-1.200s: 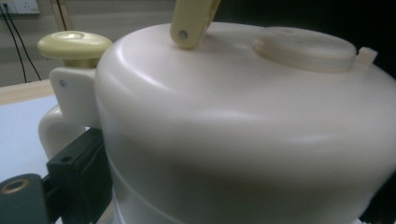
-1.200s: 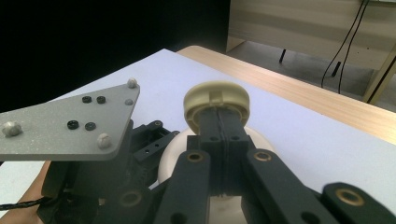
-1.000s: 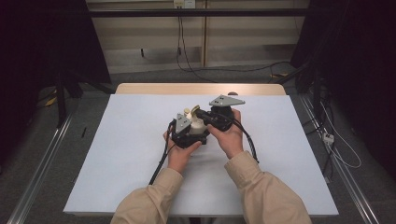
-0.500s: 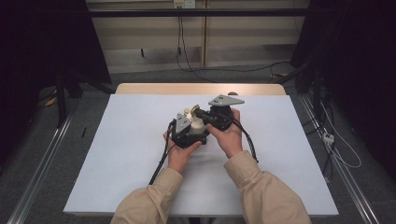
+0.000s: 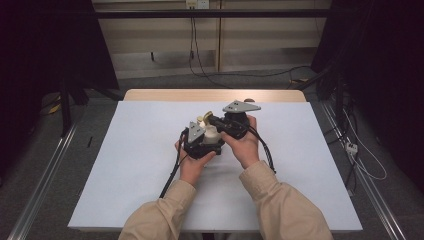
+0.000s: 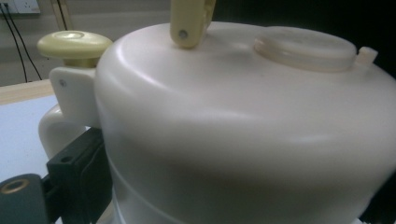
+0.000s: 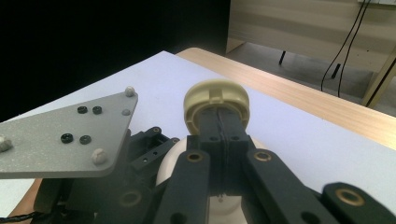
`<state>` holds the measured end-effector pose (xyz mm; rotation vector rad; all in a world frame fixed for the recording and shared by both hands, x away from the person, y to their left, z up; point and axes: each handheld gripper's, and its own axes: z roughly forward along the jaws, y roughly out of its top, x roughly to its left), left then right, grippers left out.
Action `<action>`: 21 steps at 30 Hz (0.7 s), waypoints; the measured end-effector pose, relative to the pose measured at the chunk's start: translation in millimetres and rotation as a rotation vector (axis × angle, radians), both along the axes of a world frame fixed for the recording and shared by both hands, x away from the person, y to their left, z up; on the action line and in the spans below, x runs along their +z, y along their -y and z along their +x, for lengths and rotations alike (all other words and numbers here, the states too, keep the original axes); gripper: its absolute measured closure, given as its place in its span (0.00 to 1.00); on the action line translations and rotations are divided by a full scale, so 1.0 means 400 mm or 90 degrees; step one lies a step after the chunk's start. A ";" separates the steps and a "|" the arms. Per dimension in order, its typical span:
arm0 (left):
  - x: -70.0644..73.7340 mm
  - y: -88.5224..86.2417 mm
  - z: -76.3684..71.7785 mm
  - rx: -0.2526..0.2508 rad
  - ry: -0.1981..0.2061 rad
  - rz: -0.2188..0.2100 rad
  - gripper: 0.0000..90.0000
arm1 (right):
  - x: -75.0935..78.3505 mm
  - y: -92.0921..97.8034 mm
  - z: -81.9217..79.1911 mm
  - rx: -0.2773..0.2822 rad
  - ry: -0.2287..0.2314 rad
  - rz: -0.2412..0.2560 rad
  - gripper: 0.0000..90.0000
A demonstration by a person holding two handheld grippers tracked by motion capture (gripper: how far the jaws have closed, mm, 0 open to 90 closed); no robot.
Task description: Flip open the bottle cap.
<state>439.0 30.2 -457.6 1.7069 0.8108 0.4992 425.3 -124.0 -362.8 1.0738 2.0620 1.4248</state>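
Cream jug [image 5: 212, 134] clamped in left gripper [image 5: 201, 140], right gripper [image 5: 216, 121] pinching its knob [image 7: 216, 100]

A white sheet [image 5: 125, 165] covers most of the table; beyond its far edge a strip of bare wood [image 5: 210, 95] shows; behind the table stands a pale panelled wall [image 5: 160, 40] with cables [image 5: 192, 45] hanging down it; grey floor [image 5: 45, 150] surrounds the table; dark curtains [image 5: 380, 75] flank it.
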 end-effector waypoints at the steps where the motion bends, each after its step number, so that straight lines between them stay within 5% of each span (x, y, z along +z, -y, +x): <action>1: 0.000 0.000 0.000 0.000 0.000 0.000 0.07 | 0.000 0.000 0.001 0.001 0.002 -0.001 1.00; 21: -0.001 0.001 0.000 0.002 -0.001 -0.005 0.07 | -0.003 -0.005 0.007 0.000 0.002 -0.002 1.00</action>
